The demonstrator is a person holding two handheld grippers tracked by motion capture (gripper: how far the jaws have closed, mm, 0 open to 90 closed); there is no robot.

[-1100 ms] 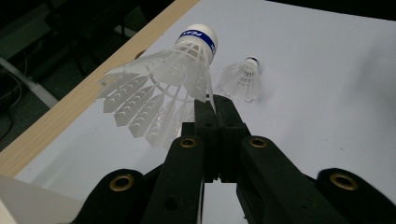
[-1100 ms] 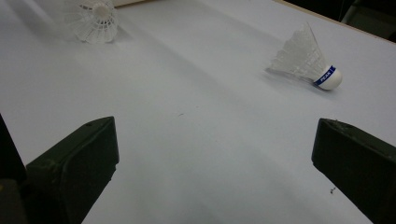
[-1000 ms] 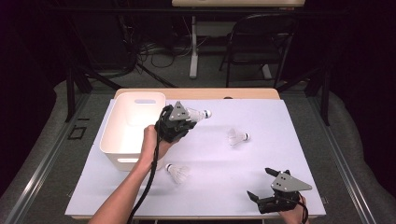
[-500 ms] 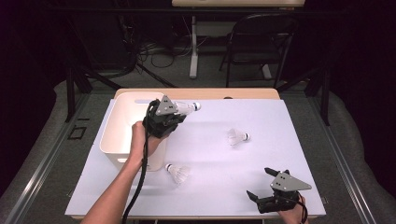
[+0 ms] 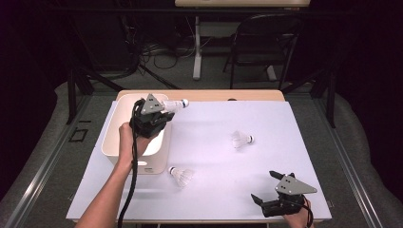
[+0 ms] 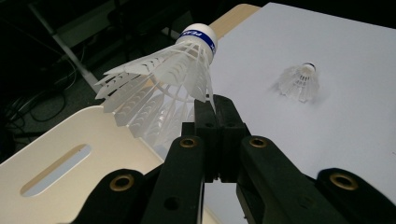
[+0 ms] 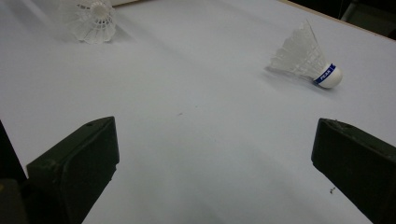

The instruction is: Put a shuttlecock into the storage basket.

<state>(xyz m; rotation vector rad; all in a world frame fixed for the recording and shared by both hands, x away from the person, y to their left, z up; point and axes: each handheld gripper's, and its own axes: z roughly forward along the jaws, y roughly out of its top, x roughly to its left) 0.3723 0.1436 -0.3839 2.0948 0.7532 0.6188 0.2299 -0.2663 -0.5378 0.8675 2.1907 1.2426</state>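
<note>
My left gripper (image 5: 163, 115) is shut on the feather skirt of a white shuttlecock (image 5: 174, 104) with a blue-banded cork. It holds it above the far right rim of a white bin (image 5: 111, 142). In the left gripper view the shuttlecock (image 6: 163, 79) sticks up from the shut left gripper (image 6: 217, 105) over the bin (image 6: 56, 158). My right gripper (image 5: 264, 186) rests open near the front right of the table. In its own view my right gripper (image 7: 215, 154) holds nothing. Two more shuttlecocks lie on the white tabletop, one (image 5: 242, 139) right of centre and one (image 5: 181, 175) beside the bin's front corner.
The white table sheet (image 5: 285, 123) covers a wooden table whose far edge (image 5: 228, 95) shows. A folding chair (image 5: 261, 42), a desk leg and cables stand on the floor beyond. The loose shuttlecocks also appear ahead of the right gripper, one (image 7: 308, 56) right and one (image 7: 91, 18) far left.
My left gripper has carried the shuttlecock left and back, from beside the bin to above its far right rim. The right gripper has stayed put.
</note>
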